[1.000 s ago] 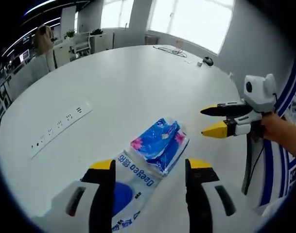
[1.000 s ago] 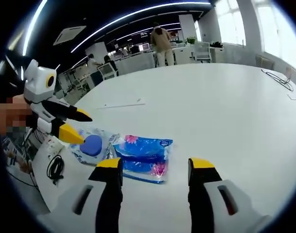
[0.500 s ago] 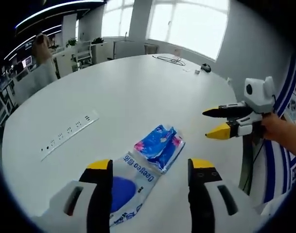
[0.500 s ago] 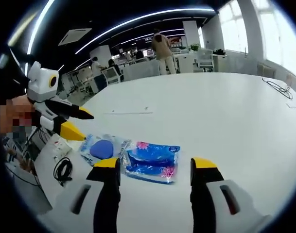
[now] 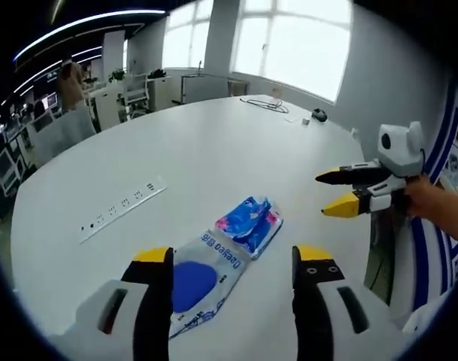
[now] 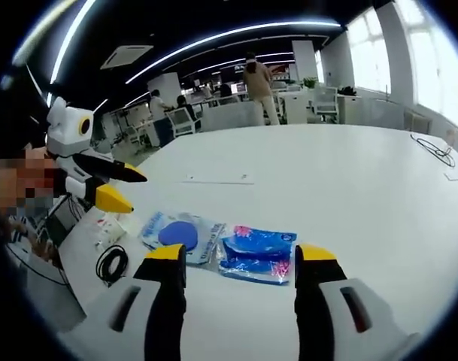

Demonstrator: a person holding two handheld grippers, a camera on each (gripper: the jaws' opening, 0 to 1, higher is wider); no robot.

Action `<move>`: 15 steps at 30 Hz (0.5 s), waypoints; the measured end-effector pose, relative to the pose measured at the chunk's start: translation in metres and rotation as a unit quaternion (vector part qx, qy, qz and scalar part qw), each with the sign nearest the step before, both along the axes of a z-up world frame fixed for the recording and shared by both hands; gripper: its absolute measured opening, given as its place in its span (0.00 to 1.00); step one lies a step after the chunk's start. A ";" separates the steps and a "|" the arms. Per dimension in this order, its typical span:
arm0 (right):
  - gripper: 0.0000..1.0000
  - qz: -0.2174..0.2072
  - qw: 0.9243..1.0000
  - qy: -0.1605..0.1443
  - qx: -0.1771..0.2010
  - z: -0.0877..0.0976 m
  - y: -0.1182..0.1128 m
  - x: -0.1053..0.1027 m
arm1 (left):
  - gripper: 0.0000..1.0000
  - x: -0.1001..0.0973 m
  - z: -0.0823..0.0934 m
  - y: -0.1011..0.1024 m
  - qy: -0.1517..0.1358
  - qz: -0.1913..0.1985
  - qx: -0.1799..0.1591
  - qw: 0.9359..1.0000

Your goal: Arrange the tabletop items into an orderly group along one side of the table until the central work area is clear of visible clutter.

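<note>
Moved: both tongs, left tongs point(image 5: 230, 259) and right tongs point(image 6: 240, 259), drawn back, open, empty. 2 packets, blue packet point(image 5: 248, 226) and white pouch point(image 5: 198, 282), lie grouped at table point(image 5: 213, 143) edge; placement appears finished.

Left gripper point(image 5: 230, 263) held level above the table, jaws spread wide, gripping nothing; right gripper point(image 6: 238, 263) likewise agape and empty, out to the right, hand point(image 5: 433, 203) behind it

Open-plan office: large white meeting table point(image 6: 349, 195) with inset power strip point(image 5: 123, 209), desks point(image 6: 236, 113), ceiling strip lights point(image 6: 229, 34), windows point(image 5: 289, 45).
</note>
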State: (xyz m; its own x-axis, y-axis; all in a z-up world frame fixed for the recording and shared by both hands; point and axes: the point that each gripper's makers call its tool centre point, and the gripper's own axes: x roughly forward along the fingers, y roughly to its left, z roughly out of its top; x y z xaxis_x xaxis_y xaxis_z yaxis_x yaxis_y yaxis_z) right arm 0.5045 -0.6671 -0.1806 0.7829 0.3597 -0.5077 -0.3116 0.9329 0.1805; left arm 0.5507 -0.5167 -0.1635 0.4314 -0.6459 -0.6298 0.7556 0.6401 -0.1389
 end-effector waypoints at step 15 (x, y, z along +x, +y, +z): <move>0.56 0.040 0.999 -0.015 0.008 0.019 0.068 -0.025 | 0.65 -0.029 0.036 0.070 -0.029 0.031 -0.017 0.999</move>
State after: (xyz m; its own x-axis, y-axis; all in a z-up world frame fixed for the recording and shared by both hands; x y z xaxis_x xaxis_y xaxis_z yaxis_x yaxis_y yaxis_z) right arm 0.4800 -0.5988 -0.1615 0.7655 0.4294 -0.4791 -0.3906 0.9019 0.1843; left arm 0.5218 -0.4469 -0.1276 0.5055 -0.6384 -0.5804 0.7227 0.6808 -0.1194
